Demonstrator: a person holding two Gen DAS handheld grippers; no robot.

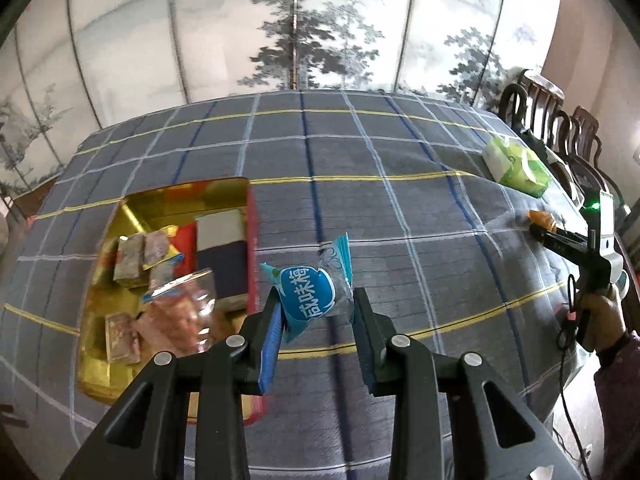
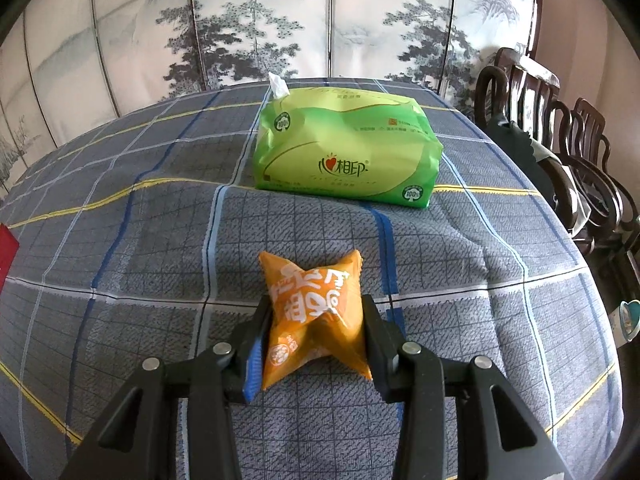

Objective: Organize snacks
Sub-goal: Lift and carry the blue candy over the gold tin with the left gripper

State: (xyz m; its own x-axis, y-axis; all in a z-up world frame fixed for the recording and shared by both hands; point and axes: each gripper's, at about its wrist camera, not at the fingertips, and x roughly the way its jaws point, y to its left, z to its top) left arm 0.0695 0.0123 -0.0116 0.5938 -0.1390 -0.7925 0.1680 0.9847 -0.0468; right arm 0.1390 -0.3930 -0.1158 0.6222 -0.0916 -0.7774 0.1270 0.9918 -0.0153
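Note:
My left gripper (image 1: 316, 300) is shut on a blue snack packet (image 1: 310, 294) with white Chinese lettering and holds it above the plaid tablecloth, just right of a gold-lined box (image 1: 100, 376) with red sides that holds several wrapped snacks. My right gripper (image 2: 316, 308) is shut on an orange snack packet (image 2: 316, 308) low over the cloth. In the left wrist view the right gripper (image 1: 538, 226) shows at the far right with the orange packet (image 1: 541, 218) at its tip.
A green tissue pack (image 2: 344, 148) lies on the table behind the orange packet; it also shows in the left wrist view (image 1: 516, 166). Dark wooden chairs (image 2: 560, 128) stand along the table's right side. A painted folding screen (image 2: 280, 16) stands behind the table.

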